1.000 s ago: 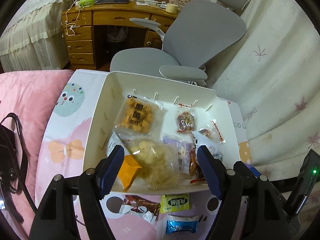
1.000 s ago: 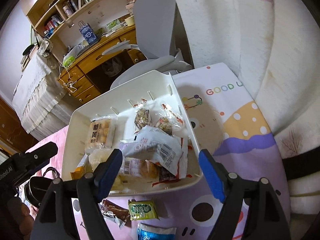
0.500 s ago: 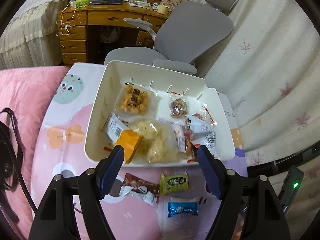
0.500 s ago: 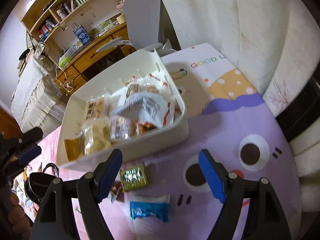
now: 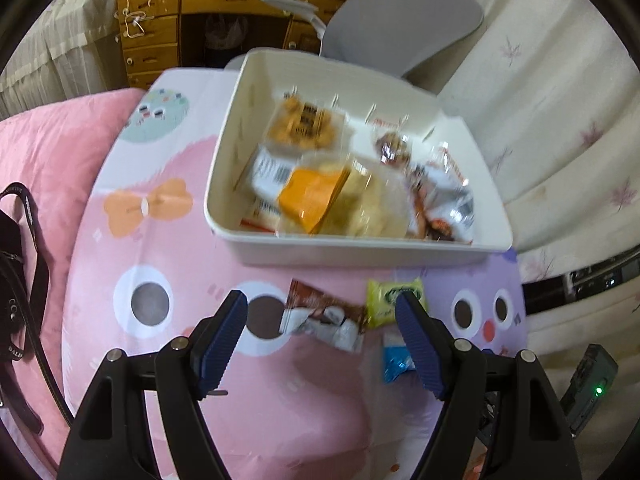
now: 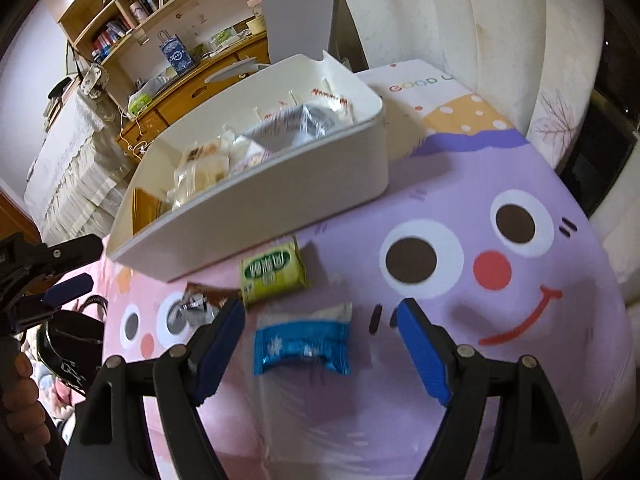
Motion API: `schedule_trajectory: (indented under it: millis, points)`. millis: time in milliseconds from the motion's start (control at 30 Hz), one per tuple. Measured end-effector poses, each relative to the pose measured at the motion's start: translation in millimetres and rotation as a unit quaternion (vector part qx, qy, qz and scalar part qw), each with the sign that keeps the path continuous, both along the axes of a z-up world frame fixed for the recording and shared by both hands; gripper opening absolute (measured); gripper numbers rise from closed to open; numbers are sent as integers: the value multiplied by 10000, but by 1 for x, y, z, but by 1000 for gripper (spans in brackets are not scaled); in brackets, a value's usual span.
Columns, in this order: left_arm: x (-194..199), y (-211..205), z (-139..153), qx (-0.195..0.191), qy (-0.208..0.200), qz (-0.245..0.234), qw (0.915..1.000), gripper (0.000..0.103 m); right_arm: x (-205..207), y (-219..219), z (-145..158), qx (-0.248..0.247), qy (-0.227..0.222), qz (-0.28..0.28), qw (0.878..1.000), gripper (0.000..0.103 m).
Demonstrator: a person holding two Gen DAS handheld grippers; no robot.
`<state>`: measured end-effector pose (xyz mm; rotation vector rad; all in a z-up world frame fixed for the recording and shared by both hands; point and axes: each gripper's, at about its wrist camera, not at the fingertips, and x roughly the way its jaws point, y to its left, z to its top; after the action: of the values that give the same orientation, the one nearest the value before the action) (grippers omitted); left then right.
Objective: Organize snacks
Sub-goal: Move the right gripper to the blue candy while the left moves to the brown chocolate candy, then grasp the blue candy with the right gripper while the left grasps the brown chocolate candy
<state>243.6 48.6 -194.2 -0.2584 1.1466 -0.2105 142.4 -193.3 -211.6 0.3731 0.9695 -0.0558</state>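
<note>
A white bin (image 5: 360, 254) (image 6: 280, 204) holding several snack packs sits on a cartoon-print blanket. In front of it lie three loose snacks: a brown-and-white packet (image 5: 324, 316) (image 6: 204, 300), a green packet (image 5: 394, 300) (image 6: 274, 272) and a blue packet (image 5: 394, 362) (image 6: 302, 346). My left gripper (image 5: 322, 308) is open, low over the brown packet, which shows between its fingers. My right gripper (image 6: 320, 312) is open above the blue packet, its pads apart from the wrapper. The left gripper's blue pad (image 6: 68, 286) shows at the left edge of the right wrist view.
A pink quilt (image 5: 48, 152) and a black strapped bag (image 5: 16, 292) lie to the left. Behind the bin stand a grey office chair (image 5: 400, 16) and a wooden desk (image 5: 192, 12). Cream curtain folds (image 5: 560, 100) hang on the right.
Both grippers have pulled back from over the bin and sunk toward the loose snacks in front of it. The jaws stay as wide as before.
</note>
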Motion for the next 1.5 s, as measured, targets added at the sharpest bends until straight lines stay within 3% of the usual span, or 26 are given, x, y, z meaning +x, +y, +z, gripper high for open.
schedule_trajectory:
  millis: [467, 833, 1300, 1500]
  points:
    - [8, -39, -57, 608, 503, -633, 9949, 75, -11, 33, -26, -562, -130, 361, 9977, 79]
    - [16, -65, -80, 928, 688, -1009, 9882, 75, -6, 42, -40, -873, -86, 368, 9955, 79]
    - [29, -73, -96, 966, 752, -1082, 9866, 75, 2, 50, -46, -1032, -136, 488, 9934, 79]
    - [34, -76, -97, 947, 630, -1049, 9880, 70, 3, 52, -46, -1141, -207, 518, 9919, 72]
